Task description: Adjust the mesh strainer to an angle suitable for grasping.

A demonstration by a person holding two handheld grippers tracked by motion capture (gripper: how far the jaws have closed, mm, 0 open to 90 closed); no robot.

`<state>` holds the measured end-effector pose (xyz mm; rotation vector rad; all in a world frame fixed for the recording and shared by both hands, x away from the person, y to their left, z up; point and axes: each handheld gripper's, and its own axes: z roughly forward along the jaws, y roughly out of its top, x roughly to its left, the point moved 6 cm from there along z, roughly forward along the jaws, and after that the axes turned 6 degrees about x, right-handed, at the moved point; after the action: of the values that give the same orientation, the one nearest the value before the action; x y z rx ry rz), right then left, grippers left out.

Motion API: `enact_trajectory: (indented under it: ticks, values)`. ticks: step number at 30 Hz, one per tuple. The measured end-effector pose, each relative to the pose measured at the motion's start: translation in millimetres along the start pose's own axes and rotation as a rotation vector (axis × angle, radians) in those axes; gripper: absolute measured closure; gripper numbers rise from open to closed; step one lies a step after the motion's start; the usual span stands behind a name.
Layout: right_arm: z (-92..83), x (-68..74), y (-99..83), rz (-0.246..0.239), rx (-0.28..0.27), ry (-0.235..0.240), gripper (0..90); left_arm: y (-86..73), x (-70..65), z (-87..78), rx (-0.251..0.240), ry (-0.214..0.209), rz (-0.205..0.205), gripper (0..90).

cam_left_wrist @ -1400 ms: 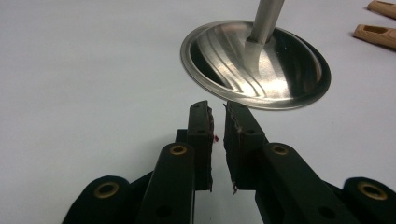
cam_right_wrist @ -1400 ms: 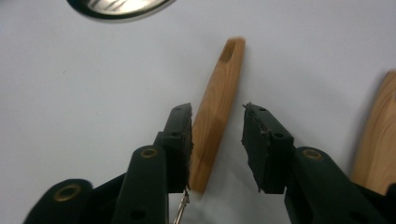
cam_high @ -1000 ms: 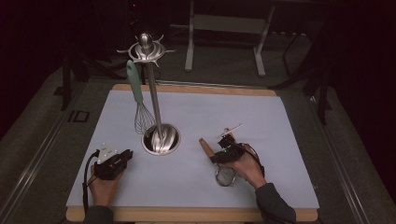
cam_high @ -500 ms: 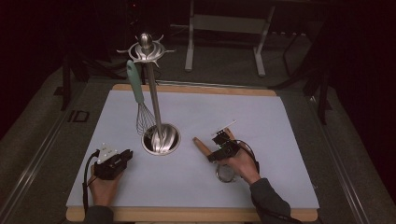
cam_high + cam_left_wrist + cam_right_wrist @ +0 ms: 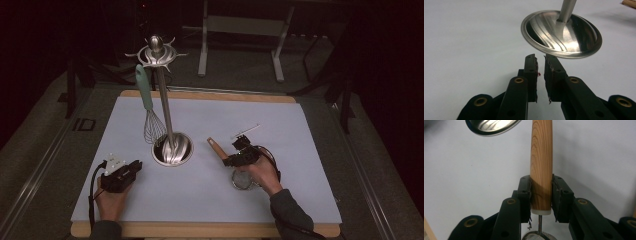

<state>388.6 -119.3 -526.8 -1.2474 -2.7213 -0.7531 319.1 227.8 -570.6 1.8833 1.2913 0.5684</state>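
The white mat (image 5: 300, 130) on the table carries one steel utensil stand (image 5: 162, 105) near its middle-left, with one teal-handled whisk (image 5: 149, 112) hanging from its top ring. The right gripper (image 5: 235, 156) has just been closing, and its jaws clamp the wooden handle of one small strainer (image 5: 226, 155) lying toward the mat's near edge, right of the stand's base — mesh end by the hand. The grip sits low on the handle near the mesh, so the strainer may pivot or slip when lifted, and swinging it up could knock the stand or the whisk. The left gripper (image 5: 131, 169) rests near the mat's near-left corner — jaws nearly together on nothing, just short of the base.
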Motion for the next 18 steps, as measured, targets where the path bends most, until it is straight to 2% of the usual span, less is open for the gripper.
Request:
enact_trajectory:
  ticks: [4, 9, 12, 18]
  values:
    - [-1.6, -1.9, 1.8, -0.021, -0.023, -0.003, 70.8, 0.0, 0.2, 0.0, 0.001, -0.001, -0.002, 80.6]
    - [-4.8, 0.0, 5.4, -0.043, -0.062, 0.018, 70.8, 0.0, 0.2, 0.1, 0.000, 0.001, -0.002, 80.6]
    - [-7.0, 2.5, 7.4, -0.072, -0.090, 0.034, 70.8, 0.0, 0.2, 0.1, 0.001, 0.002, -0.002, 80.6]
    - [-12.3, 6.1, 11.5, -0.109, -0.130, 0.044, 70.8, 0.0, 0.3, 0.1, 0.001, 0.000, -0.002, 80.6]
